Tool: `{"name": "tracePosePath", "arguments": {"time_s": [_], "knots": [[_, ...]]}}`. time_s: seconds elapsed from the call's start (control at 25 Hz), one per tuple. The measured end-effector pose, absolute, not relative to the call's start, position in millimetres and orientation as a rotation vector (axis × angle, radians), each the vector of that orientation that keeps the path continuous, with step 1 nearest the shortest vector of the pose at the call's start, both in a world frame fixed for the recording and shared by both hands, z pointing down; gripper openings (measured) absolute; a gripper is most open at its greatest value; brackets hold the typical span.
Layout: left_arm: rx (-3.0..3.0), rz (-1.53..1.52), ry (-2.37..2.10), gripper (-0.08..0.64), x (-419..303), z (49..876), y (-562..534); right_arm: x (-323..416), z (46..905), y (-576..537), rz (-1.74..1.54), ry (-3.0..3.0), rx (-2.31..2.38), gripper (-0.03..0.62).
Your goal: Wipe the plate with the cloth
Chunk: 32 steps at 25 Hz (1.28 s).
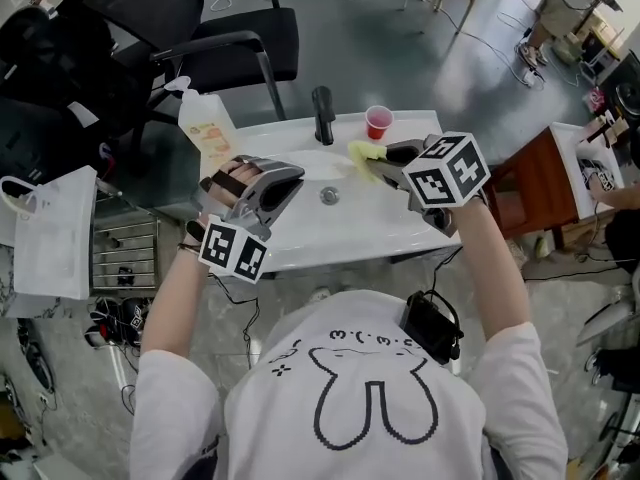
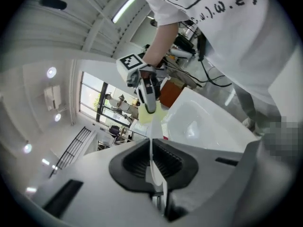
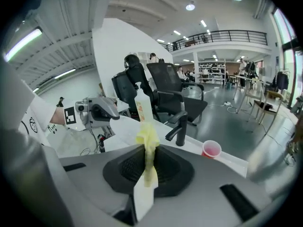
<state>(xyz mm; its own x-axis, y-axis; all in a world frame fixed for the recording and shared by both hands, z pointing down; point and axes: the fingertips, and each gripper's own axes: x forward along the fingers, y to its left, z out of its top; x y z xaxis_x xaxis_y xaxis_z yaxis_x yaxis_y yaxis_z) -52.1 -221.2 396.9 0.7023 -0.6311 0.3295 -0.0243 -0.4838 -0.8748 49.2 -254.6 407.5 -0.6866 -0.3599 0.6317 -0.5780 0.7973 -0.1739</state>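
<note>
Nearest the person, on the near left of the black tap (image 1: 322,115), the left gripper (image 1: 285,183) has its jaws clenched on the thin rim of a white plate (image 2: 151,155). The left gripper view shows the plate edge-on as a pale blade running out from between the pads. A rim grip like this likely leaves both faces bare for wiping. In the head view the plate is lost against the white worktop (image 1: 340,240), so I cannot tell its tilt there.

On the near right of the tap, the right gripper (image 1: 385,158) is clamped on the yellow cloth (image 1: 365,153). A bunched tuft stands out beyond the jaw tips, probably so that soft fabric, not hard plastic, meets the plate. The two grippers face each other on the near side of the tap, apart, and the cloth does not touch the plate in any view. The wiping looks about to start rather than under way.

Both tools hang above the basin, whose drain (image 1: 329,196) lies just nearer than the tap. That seems a sensible spot for drips or crumbs to fall.

A red cup (image 1: 378,121) stands just right of the tap, and a soap bottle (image 1: 205,123) sits well to its left at the worktop corner. Both are clear of the working space. Beyond the tap are black office chairs (image 1: 240,38).
</note>
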Motion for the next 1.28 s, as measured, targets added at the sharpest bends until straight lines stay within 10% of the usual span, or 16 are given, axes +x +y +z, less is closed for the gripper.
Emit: {"name": "tracePosePath", "arguments": {"time_s": [1.28], "knots": [[-3.168, -0.697, 1.012, 0.02, -37.2, 572.1, -285.7, 140.0, 513.7, -280.1, 0.872, -2.194, 1.526, 0.051]]}}
